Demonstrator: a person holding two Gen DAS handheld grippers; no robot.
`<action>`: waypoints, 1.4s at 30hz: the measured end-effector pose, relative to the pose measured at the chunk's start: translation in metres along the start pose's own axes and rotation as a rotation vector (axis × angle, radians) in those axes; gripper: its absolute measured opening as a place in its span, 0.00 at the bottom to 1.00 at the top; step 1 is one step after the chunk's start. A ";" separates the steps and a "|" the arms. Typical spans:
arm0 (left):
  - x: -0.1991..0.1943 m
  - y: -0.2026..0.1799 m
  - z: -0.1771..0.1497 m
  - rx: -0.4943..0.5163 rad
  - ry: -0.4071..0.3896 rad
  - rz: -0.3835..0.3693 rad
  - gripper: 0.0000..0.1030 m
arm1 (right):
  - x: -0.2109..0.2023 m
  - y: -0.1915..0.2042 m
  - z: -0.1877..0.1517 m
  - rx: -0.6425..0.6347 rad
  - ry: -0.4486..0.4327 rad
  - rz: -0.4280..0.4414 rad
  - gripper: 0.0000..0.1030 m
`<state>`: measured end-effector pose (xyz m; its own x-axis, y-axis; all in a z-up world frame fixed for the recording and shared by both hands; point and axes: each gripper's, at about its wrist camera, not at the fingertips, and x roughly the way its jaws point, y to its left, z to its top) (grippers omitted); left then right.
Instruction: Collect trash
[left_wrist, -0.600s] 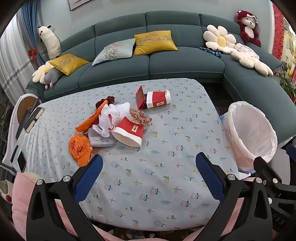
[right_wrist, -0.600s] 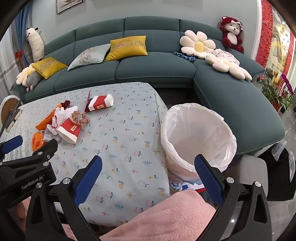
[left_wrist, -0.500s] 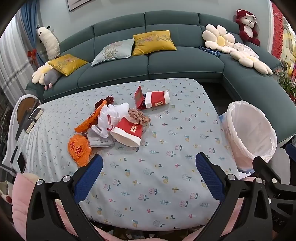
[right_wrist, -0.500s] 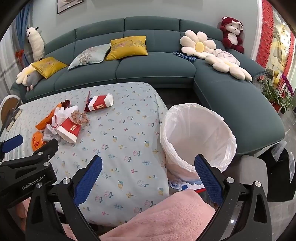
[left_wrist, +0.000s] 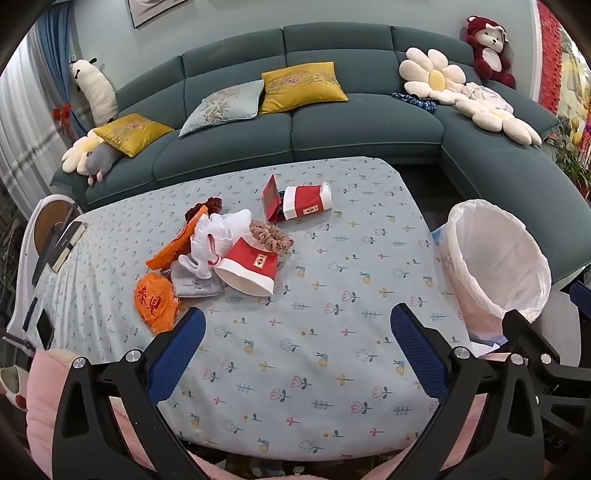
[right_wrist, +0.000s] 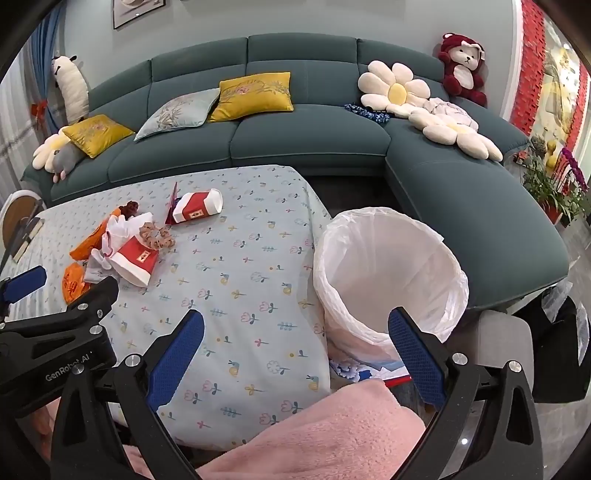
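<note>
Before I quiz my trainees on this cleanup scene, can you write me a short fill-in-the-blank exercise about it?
1. The bin beside the table is lined with a ____ plastic bag.
2. Both the left gripper and the right gripper have their jaws ____.
3. The paper cups lying on the table are white and ____.
4. On the sofa, the teddy bear sits at the far ____ end.

Missing words: white; open; red; right

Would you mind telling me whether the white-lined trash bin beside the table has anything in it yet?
Empty as far as visible: the trash bin shows only bare white liner inside; its very bottom is hidden.
</note>
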<state>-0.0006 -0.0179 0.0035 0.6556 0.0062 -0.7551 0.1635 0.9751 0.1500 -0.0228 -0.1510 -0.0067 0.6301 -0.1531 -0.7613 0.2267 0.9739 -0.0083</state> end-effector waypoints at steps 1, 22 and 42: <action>0.000 -0.001 0.001 0.002 -0.001 0.001 0.93 | -0.003 -0.006 -0.002 0.000 -0.003 0.004 0.93; -0.003 -0.004 0.002 0.001 -0.007 0.002 0.93 | -0.007 -0.015 -0.001 0.008 -0.014 0.003 0.93; 0.001 0.006 0.001 -0.026 0.003 0.006 0.93 | -0.008 -0.013 0.001 0.004 -0.012 0.002 0.93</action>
<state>0.0011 -0.0124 0.0044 0.6541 0.0132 -0.7563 0.1399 0.9805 0.1381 -0.0295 -0.1630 0.0001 0.6390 -0.1532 -0.7538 0.2284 0.9735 -0.0042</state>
